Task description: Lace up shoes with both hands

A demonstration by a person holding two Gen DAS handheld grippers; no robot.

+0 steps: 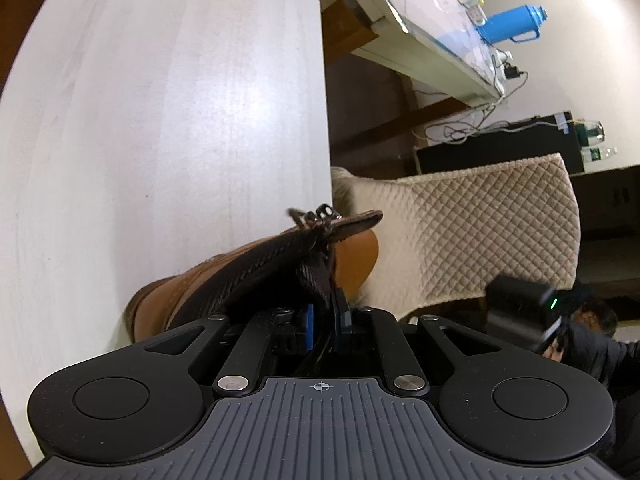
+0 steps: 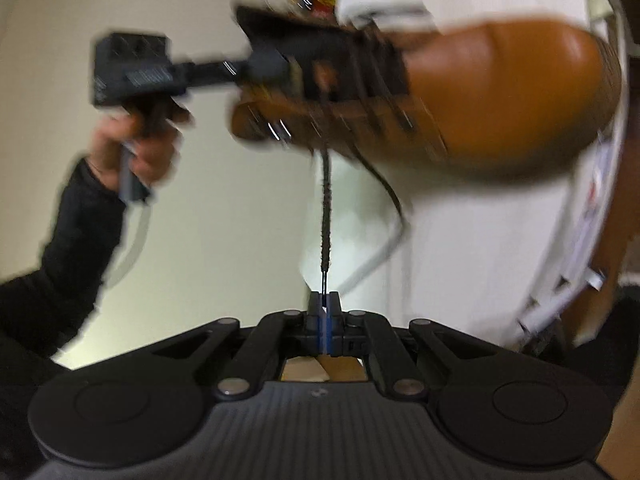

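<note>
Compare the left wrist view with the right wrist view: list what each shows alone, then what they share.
Left wrist only: the left gripper clamping the shoe's dark tongue, a blue jug, a quilted chair.
Right wrist only: the right gripper shut on the lace tip, the lace running taut to the eyelets, a hand holding the other tool.
Both: the brown shoe and white table.

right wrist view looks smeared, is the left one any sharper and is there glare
Right wrist view: motion blur smears the shoe and the left gripper, though the lace near the fingers stays readable. Left wrist view: sharp, fisheye-bent, with soft glare on the table.
</note>
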